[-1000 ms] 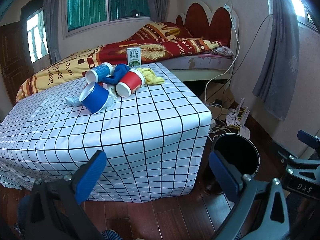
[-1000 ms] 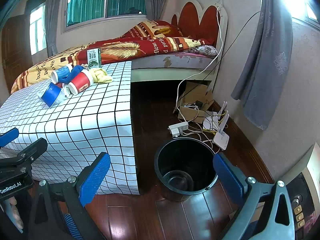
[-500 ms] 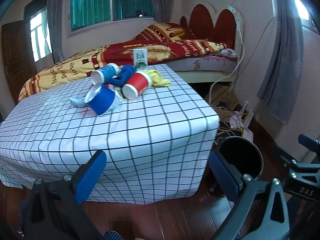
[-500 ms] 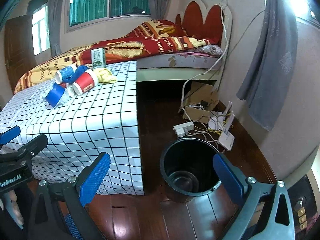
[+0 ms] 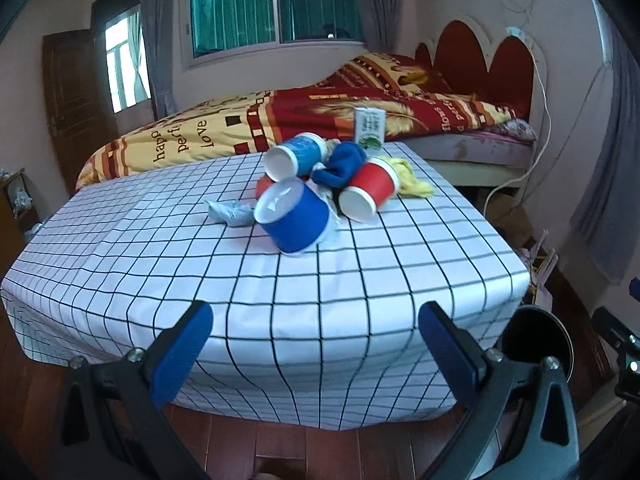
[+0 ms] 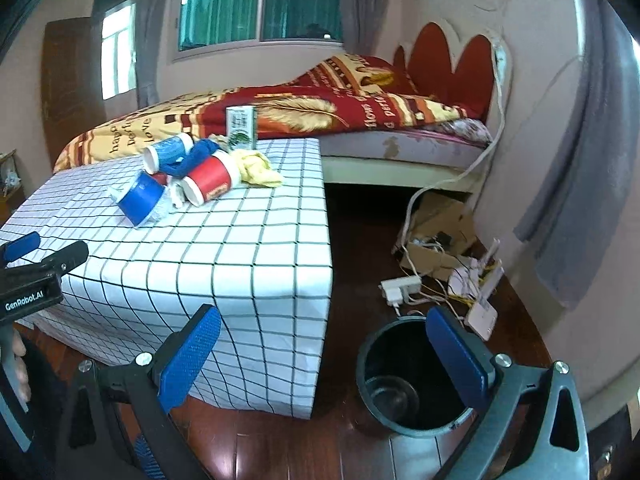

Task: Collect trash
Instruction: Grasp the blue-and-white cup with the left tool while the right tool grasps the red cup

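On the far half of the table [image 5: 200,264], the trash cluster lies: blue cup [image 5: 294,218], red cup [image 5: 368,190], carton [image 5: 369,126]. The near half is bare to its edge. Left gripper [image 5: 316,344] and right gripper [image 6: 324,354] are both spread, empty. The bin [image 6: 384,400] stands on the floor just beside the table corner, near cables [image 6: 436,280].

Dim daylight from the windows [image 5: 276,4], slight blur, heavy fisheye bending at edges.
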